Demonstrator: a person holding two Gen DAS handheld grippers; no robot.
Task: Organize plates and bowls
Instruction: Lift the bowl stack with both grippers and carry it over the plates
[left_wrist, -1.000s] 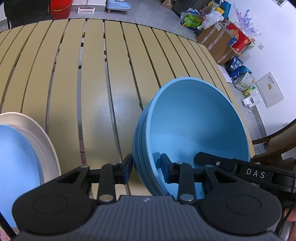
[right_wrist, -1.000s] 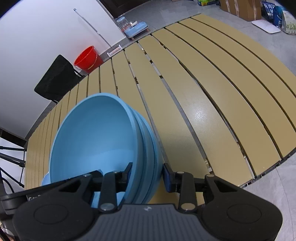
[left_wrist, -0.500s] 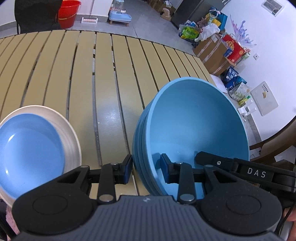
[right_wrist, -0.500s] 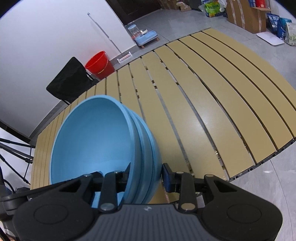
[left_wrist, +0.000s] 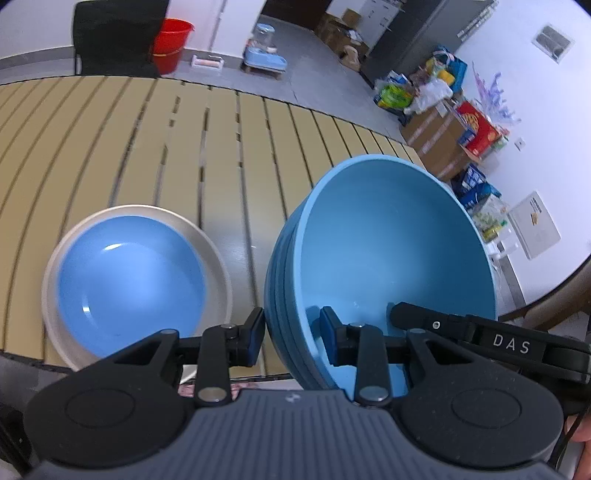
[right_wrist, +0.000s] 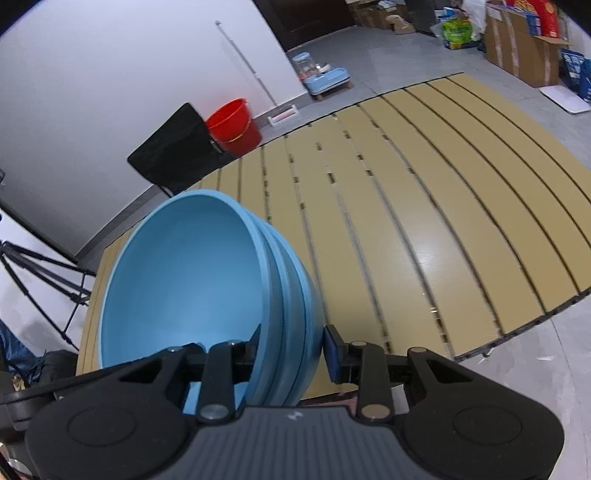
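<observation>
A stack of nested light-blue bowls (left_wrist: 391, 258) is held above the slatted table by both grippers. My left gripper (left_wrist: 291, 334) is shut on the stack's left rim, one finger inside and one outside. My right gripper (right_wrist: 291, 349) is shut on the opposite rim of the same stack of bowls (right_wrist: 192, 280); its body shows in the left wrist view (left_wrist: 491, 339). A blue plate (left_wrist: 129, 280) lies on a larger white plate (left_wrist: 218, 254) on the table, near its front edge, left of the bowls.
The tan slatted table (left_wrist: 184, 147) stretches ahead; its front edge (right_wrist: 517, 328) is near. Beyond it stand a black chair (right_wrist: 173, 151), a red bucket (right_wrist: 234, 125), a tripod (right_wrist: 40, 269) and cardboard boxes (left_wrist: 439, 144) on the floor.
Both grippers have lifted and pulled back with the bowl stack. The blue and white plates have come further into the left wrist view, and more of the room shows beyond the table.
</observation>
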